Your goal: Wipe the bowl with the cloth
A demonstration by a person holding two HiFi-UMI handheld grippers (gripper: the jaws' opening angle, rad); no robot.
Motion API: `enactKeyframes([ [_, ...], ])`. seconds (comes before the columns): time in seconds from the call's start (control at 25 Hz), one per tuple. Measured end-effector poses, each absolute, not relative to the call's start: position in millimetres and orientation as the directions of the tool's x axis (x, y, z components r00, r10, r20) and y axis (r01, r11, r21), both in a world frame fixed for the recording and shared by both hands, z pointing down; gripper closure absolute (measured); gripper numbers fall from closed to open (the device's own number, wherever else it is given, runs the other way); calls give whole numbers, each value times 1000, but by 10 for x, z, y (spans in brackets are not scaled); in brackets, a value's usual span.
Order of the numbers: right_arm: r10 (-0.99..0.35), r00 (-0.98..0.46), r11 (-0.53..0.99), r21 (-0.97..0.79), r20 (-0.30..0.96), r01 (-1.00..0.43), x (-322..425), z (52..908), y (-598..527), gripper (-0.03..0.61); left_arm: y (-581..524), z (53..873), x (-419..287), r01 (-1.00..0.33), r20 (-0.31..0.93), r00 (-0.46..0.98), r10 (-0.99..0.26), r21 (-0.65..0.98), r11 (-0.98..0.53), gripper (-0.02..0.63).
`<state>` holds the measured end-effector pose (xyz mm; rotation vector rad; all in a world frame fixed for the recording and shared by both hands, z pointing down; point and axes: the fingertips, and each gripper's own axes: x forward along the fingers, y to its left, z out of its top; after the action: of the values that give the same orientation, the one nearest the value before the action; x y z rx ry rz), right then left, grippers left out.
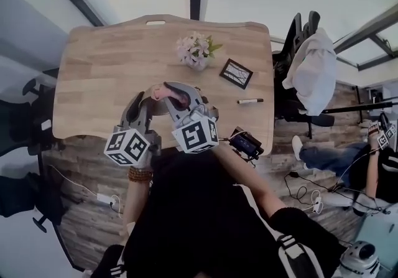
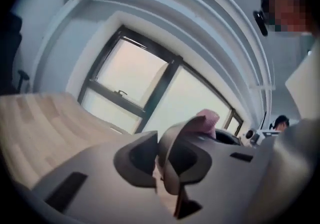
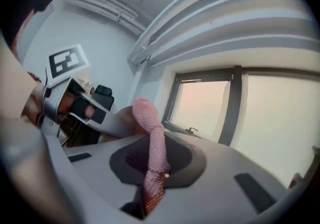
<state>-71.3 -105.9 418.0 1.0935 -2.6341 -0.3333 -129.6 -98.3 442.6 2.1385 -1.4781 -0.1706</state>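
Note:
Over the front edge of the wooden table, both grippers meet at a dark bowl held tilted above the surface. My left gripper is shut on the bowl's rim, which shows as a curved grey-brown edge between its jaws. A pink mesh cloth lies against the bowl. My right gripper is shut on that cloth, which stands up from between its jaws. The cloth's tip shows beyond the rim in the left gripper view.
A small vase of flowers stands mid-table, with a framed picture and a marker pen to its right. A black device sits at the front edge. A chair draped in white and a seated person are to the right.

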Motion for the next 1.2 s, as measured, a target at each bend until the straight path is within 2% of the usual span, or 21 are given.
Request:
enactKeyframes([
  [0.08, -708, -681, 702, 295, 187, -648, -708, 4230, -1070, 547, -961, 4509, -1318, -802, 179, 396, -901, 544, -245, 562],
  [0.12, -703, -676, 704, 354, 220, -616, -725, 4302, -1051, 551, -956, 4578, -1318, -832, 211, 395, -894, 495, -251, 558],
  [0.2, -692, -667, 683, 551, 276, -480, -790, 4439, -953, 557, -935, 4704, -1292, -927, 335, 371, -866, 196, -321, 560],
  [0.28, -684, -666, 637, 690, 298, -344, -841, 4496, -880, 557, -918, 4748, -1228, -897, 440, 308, -843, -161, -412, 525],
  [0.32, -683, -668, 627, 707, 296, -327, -843, 4493, -882, 557, -921, 4733, -1199, -870, 456, 291, -841, -240, -431, 588],
  [0.36, -683, -672, 633, 691, 286, -349, -828, 4476, -900, 557, -930, 4701, -1182, -868, 453, 290, -843, -246, -431, 588],
  [0.44, -689, -681, 665, 590, 248, -458, -781, 4418, -951, 558, -960, 4628, -1182, -916, 407, 324, -854, -89, -390, 594],
  [0.52, -702, -684, 687, 444, 201, -575, -743, 4365, -1014, 553, -988, 4595, -1227, -925, 330, 368, -870, 225, -306, 582],
  [0.6, -698, -693, 713, 269, 182, -647, -700, 4382, -1101, 549, -1001, 4653, -1294, -816, 257, 391, -884, 540, -205, 569],
  [0.64, -688, -701, 726, 198, 189, -659, -683, 4417, -1140, 549, -998, 4705, -1312, -764, 238, 393, -888, 622, -172, 568],
  [0.72, -673, -703, 740, 194, 231, -644, -676, 4508, -1157, 551, -974, 4787, -1315, -777, 250, 383, -889, 608, -164, 564],
  [0.8, -679, -681, 725, 395, 272, -565, -731, 4582, -1070, 554, -955, 4783, -1304, -867, 283, 384, -879, 438, -238, 561],
  [0.88, -677, -676, 678, 604, 291, -419, -879, 4600, -917, 552, -918, 4741, -1316, -918, 330, 390, -860, 212, -335, 526],
  [0.92, -677, -674, 652, 667, 296, -361, -925, 4593, -865, 551, -903, 4732, -1298, -921, 359, 388, -849, 111, -374, 526],
  [0.96, -678, -673, 636, 695, 297, -334, -931, 4581, -847, 554, -901, 4726, -1256, -915, 379, 387, -841, 44, -401, 556],
  [1.0, -680, -674, 637, 690, 291, -345, -907, 4563, -854, 555, -908, 4715, -1214, -911, 383, 391, -837, 30, -412, 565],
  [1.04, -681, -679, 651, 651, 274, -391, -877, 4533, -871, 556, -921, 4695, -1198, -912, 366, 402, -839, 80, -402, 568],
  [1.12, -687, -695, 693, 478, 213, -539, -830, 4432, -922, 555, -943, 4647, -1262, -877, 272, 430, -861, 354, -326, 558],
  [1.2, -688, -706, 722, 246, 165, -646, -795, 4347, -997, 552, -954, 4651, -1382, -712, 151, 421, -894, 666, -223, 550],
])
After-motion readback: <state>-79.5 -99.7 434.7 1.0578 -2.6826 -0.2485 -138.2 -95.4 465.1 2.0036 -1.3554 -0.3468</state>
